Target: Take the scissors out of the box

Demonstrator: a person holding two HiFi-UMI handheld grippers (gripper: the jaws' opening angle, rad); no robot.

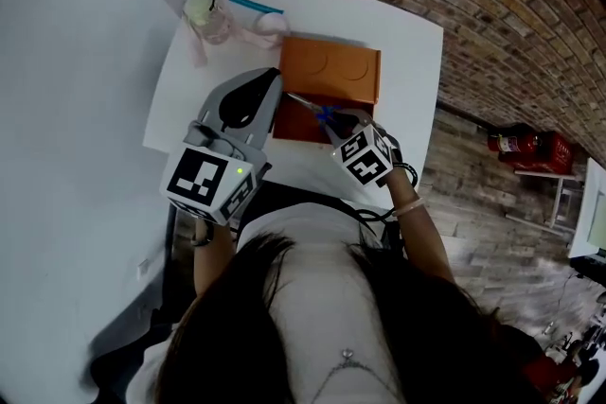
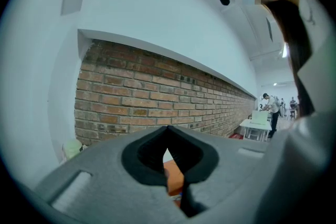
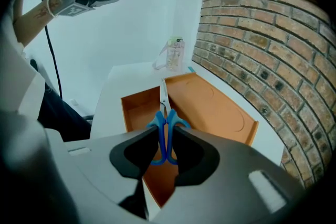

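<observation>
Both jaws of right hand-held gripper [image 3: 166, 136] on scissors [image 3: 163, 94], over open box [image 3: 137, 113]

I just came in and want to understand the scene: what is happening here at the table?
A person works at a white table with a gripper in each hand. The right gripper is shut on the blue handles of the scissors and holds them over the open orange box, blades pointing away. The lid lies open, flat beside the box. The left gripper is shut and empty, held up on the left.
</observation>
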